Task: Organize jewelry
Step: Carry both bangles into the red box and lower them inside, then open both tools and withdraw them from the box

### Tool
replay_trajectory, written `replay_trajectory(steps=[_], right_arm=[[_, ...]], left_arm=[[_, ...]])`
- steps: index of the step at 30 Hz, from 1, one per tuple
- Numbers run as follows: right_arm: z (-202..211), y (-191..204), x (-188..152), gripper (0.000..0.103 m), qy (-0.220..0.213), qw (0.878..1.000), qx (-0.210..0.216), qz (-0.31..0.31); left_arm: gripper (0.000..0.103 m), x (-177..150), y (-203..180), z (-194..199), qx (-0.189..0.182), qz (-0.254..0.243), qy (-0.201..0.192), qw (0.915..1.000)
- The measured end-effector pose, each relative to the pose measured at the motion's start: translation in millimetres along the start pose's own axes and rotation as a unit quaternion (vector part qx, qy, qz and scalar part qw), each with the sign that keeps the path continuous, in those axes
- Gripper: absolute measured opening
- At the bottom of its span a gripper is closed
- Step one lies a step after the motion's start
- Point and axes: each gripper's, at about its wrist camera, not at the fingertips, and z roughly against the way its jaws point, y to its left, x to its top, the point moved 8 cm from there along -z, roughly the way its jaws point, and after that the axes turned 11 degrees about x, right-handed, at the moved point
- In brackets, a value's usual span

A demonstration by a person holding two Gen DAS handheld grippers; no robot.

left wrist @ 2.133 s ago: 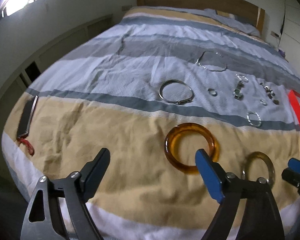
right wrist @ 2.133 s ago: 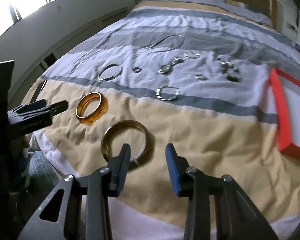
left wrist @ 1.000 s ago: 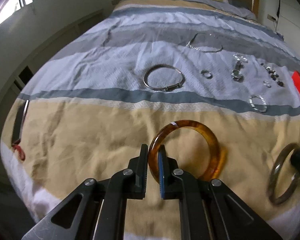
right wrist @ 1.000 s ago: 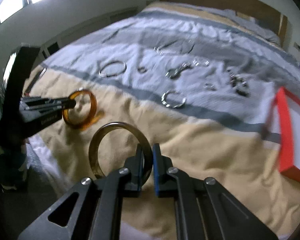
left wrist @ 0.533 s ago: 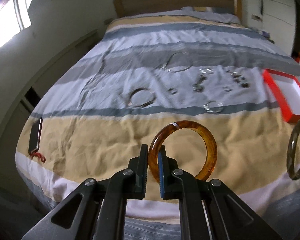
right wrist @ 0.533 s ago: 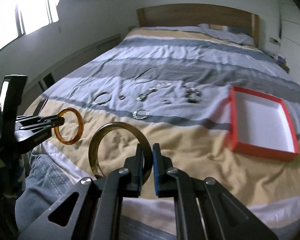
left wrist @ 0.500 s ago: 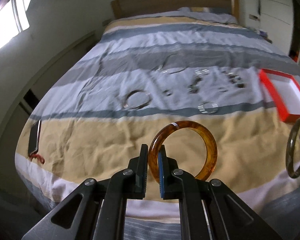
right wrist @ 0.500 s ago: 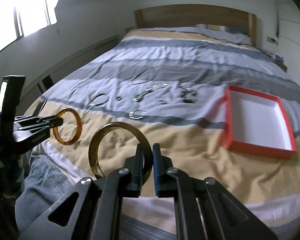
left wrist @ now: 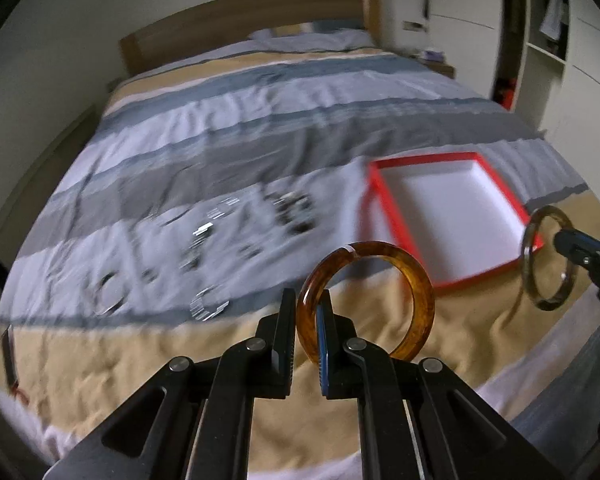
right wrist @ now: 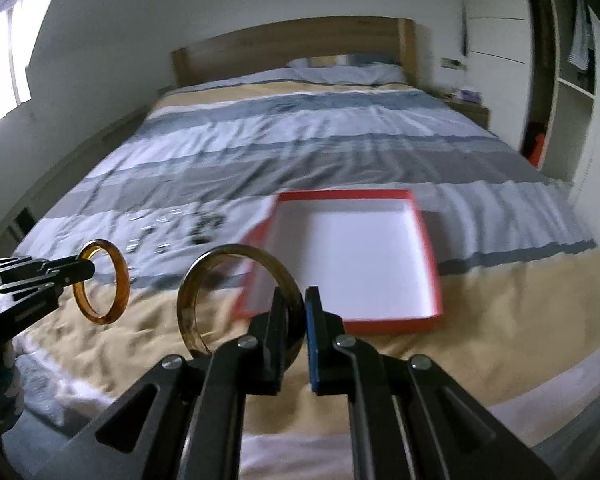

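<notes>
Jewelry sorting has barely begun: the left claw pinches a translucent amber bangle upright by its rim, the right claw an olive-brown bangle, both openings facing sideways. Ahead, the white-lined red box lies empty; small silver pieces remain on the striped bed.

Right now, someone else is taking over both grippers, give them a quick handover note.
Left gripper: shut on the amber bangle, held above the bed.
Right gripper: shut on the olive bangle, also in the air.
Red box: on the bed, open, nothing inside.
Done: both bangles picked up.
Left: put both into the box, then the small silver pieces, blurred, on the grey stripes.
</notes>
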Motion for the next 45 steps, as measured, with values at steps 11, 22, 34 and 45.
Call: replay_trajectory(steps=[11, 22, 34, 45], right_arm=[[-66, -94, 15, 0.008, 0.038, 0.997, -0.057, -0.023], [-113, -110, -16, 0.008, 0.106, 0.993, -0.053, 0.007], [-112, -104, -22, 0.017, 0.141, 0.987, -0.070, 0.046], [-32, -93, 1, 0.029, 0.090, 0.991, -0.095, 0.035]], left_arm=[[0.009, 49, -119, -85, -0.030, -0.052, 0.022, 0.9979], [0.009, 30, -154, -134, -0.041, -0.090, 0.049, 0.9939], [0.012, 21, -158, -138, -0.026, -0.111, 0.057, 0.9918], [0.046, 40, -134, -66, -0.035, -0.072, -0.005, 0.9968]])
